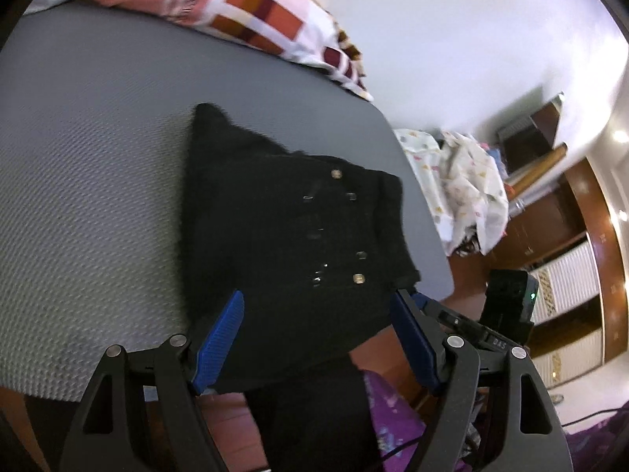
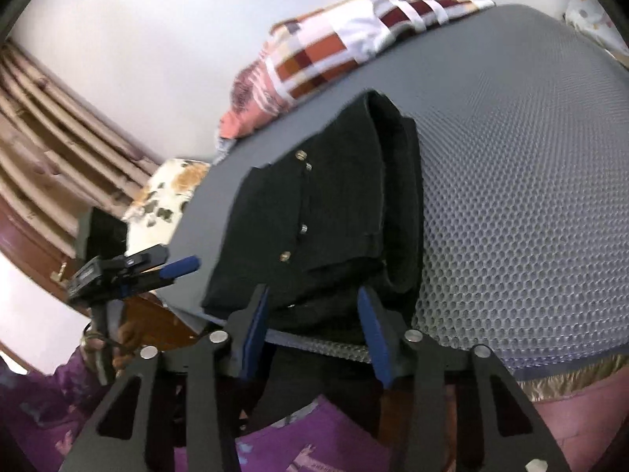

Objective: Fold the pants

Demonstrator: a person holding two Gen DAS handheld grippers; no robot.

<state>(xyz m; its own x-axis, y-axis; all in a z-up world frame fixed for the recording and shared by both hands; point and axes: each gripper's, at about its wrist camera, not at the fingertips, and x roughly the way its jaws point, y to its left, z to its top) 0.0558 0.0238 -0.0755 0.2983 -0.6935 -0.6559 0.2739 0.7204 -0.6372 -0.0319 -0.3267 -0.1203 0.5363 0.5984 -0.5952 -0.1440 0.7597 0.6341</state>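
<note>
Left wrist view: the left gripper (image 1: 316, 338) is held with jaws apart above the near edge of the black pants (image 1: 291, 228), nothing clamped; in the right wrist view the right gripper (image 2: 314, 326) is seen with jaws partly apart, straddling the bundle's near end, though whether the pads press cannot be told. The pants lie folded on the grey mat (image 1: 90, 165), near its corner, one end hanging over the near edge. The hanging end is best gathered in both grippers and laid squarely onto the bundle; no containers are shown.

Black pants (image 1: 291, 228), folded, metal buttons up, overhanging grey mat edge (image 1: 98, 196)
</note>
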